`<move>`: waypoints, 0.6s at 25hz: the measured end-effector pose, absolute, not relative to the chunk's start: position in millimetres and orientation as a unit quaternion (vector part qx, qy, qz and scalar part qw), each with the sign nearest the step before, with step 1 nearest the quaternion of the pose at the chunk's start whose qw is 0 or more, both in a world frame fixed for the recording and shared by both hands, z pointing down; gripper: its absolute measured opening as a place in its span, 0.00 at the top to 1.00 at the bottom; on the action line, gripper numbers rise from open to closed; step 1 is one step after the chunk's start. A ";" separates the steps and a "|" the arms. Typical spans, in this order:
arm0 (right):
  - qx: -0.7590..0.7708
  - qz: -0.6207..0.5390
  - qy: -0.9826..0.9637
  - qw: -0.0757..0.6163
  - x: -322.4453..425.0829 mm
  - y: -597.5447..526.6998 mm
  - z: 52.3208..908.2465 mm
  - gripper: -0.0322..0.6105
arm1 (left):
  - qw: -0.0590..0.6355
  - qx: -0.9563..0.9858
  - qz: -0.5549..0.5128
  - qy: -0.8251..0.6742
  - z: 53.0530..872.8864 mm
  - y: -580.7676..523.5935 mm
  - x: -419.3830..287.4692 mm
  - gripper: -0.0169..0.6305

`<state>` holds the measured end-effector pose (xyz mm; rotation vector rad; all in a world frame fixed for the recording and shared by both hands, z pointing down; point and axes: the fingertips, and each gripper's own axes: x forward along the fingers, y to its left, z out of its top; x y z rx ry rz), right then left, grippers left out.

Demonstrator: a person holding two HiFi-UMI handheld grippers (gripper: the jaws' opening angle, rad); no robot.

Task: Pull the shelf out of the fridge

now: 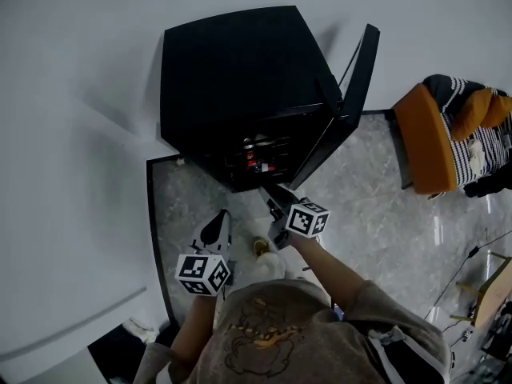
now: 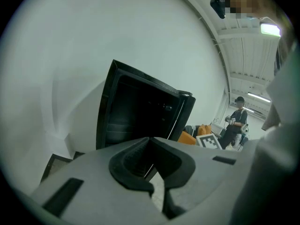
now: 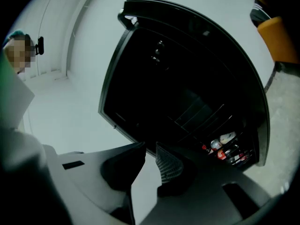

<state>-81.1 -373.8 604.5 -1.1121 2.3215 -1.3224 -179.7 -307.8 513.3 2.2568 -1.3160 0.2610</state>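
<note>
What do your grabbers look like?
The left gripper and right gripper are pale grey, with black ribbed pads. Each carries a white cube with black square markers. The T-shirt is brownish with an orange print.

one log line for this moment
black fridge door open | wire shelf inside | left gripper jaws shut | right gripper jaws ajar, empty

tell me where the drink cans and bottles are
The drink cans and bottles sit low inside the open black fridge, at the lower right of the right gripper view; in the head view they lie just beyond the right hand-held gripper.
</note>
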 end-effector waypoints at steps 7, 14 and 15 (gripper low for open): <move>-0.399 -0.519 0.725 0.215 -83.7 -427.1 651.7 0.74 | 0.274 0.845 0.101 -0.447 529.4 -312.8 -174.4 0.96; -0.431 -0.544 0.669 0.268 -79.1 -479.1 697.5 0.71 | 0.294 0.840 0.117 -0.441 551.4 -312.1 -186.0 0.96; -0.434 -0.545 0.664 0.271 -78.8 -486.7 703.4 0.71 | 0.295 0.840 0.119 -0.440 553.4 -313.2 -187.6 0.96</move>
